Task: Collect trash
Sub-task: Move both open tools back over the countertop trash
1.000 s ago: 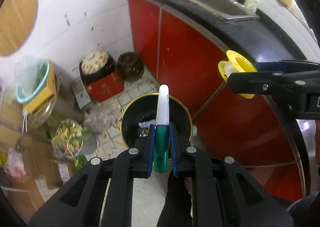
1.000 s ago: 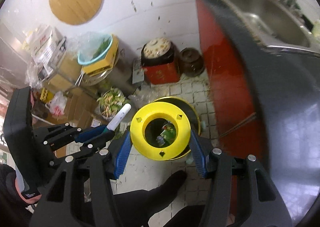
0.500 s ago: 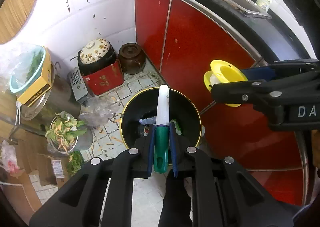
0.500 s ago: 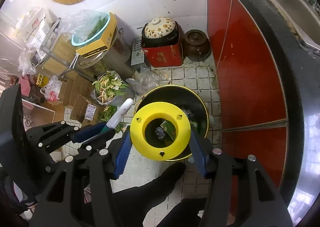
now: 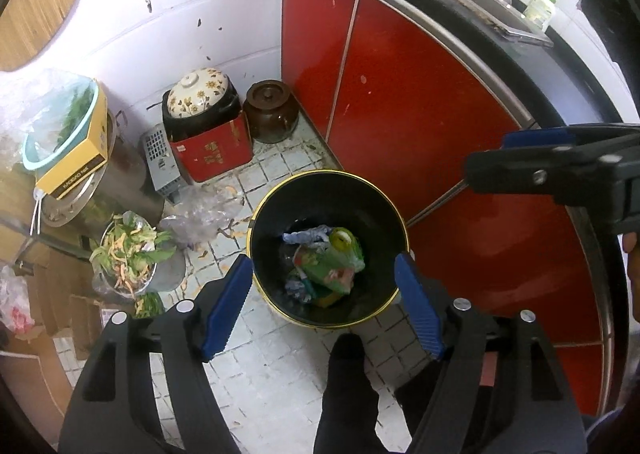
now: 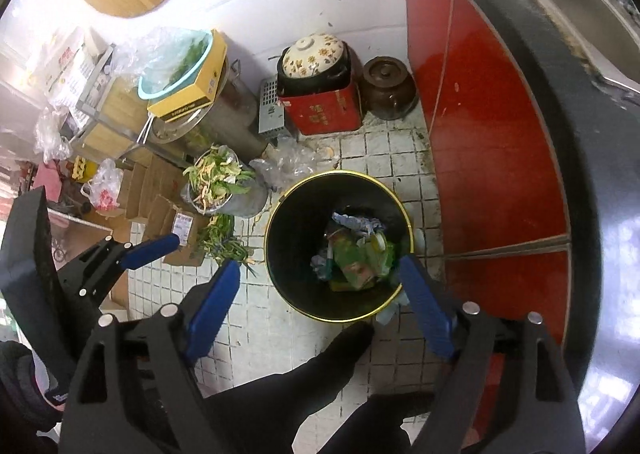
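Note:
A black trash bin with a gold rim [image 5: 256, 222] [image 6: 276, 214] stands on the tiled floor beside the red cabinet. Inside lie crumpled wrappers, green packaging [image 5: 328, 266] [image 6: 356, 258] and a yellow spool [image 5: 340, 240]. My left gripper [image 5: 324, 306] hangs above the bin, open and empty. My right gripper [image 6: 316, 302] also hangs above the bin, open and empty. In the left wrist view the right gripper shows side-on at the right edge [image 5: 560, 170]. In the right wrist view the left gripper shows at the left [image 6: 132, 254].
The red cabinet doors [image 5: 400, 114] and black counter with a sink [image 6: 560, 14] are at the right. A red box with a flowered pot [image 5: 208, 134], a brown jar [image 5: 272, 114], a bucket of vegetable scraps [image 5: 132, 254] and cardboard boxes [image 6: 160, 206] crowd the left. A dark shoe [image 5: 348, 374] is below.
Both grippers opened. The green and white marker left my left gripper and the yellow spool left my right gripper; the spool now lies in the bin.

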The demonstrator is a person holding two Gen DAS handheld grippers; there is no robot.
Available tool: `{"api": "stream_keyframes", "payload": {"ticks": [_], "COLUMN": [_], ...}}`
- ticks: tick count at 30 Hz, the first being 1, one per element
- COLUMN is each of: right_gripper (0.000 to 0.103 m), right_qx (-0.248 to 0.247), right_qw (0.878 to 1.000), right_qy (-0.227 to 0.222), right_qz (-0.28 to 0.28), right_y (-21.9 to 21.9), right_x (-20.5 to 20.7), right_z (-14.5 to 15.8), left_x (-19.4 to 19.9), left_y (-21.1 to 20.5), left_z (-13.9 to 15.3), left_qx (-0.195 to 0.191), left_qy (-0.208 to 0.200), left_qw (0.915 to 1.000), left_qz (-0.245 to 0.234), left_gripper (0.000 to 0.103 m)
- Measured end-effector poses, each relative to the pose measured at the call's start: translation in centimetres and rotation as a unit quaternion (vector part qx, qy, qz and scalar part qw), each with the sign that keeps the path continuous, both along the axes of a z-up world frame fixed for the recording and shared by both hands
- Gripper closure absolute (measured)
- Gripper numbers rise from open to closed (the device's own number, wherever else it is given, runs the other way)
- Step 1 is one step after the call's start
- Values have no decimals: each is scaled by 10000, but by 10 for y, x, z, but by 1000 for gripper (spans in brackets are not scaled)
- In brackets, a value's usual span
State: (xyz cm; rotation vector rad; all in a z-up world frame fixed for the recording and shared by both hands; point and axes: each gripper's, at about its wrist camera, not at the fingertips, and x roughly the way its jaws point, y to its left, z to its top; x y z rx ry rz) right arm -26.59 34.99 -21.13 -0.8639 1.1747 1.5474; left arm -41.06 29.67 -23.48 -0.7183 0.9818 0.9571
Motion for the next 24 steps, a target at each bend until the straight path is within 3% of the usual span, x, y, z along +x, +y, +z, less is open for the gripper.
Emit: {"api": "stream_keyframes", "payload": {"ticks": [7, 10, 14, 16, 18, 20, 24], "right_gripper": [14, 12, 10, 10, 10, 10, 10], "right_qx": [313, 557, 887, 964, 1015, 1060, 1048], "right_qw": [9974, 9925, 9742, 9607, 9424, 9227, 8819], "right_qy": [-9, -177, -627, -814, -982, -1155, -1414], "right_qz": [-643, -1076, -1979, -2474, -3032, -3522, -4373], "right_y": [-42, -79, -152, -193, -242, -289, -380], "right_x": [50, 88, 152, 184, 216, 243, 287], "right_z": [48, 79, 119, 131, 142, 150, 159], "left_x": [33, 71, 132, 166, 208, 247, 322], "left_y": [-8, -19, -42, -60, -85, -113, -178], "left_z": [35, 58, 81, 92, 104, 116, 137], "left_qx": [262, 449, 505, 550, 664, 765, 906], "left_qy": [123, 118, -52, -148, -256, -385, -660], "left_qw": [9988, 9942, 9819, 9713, 9543, 9348, 8880], "left_qz": [-382, -969, -1825, -2310, -2902, -3446, -4460], "left_gripper": [9, 7, 7, 7, 7, 7, 7]}}
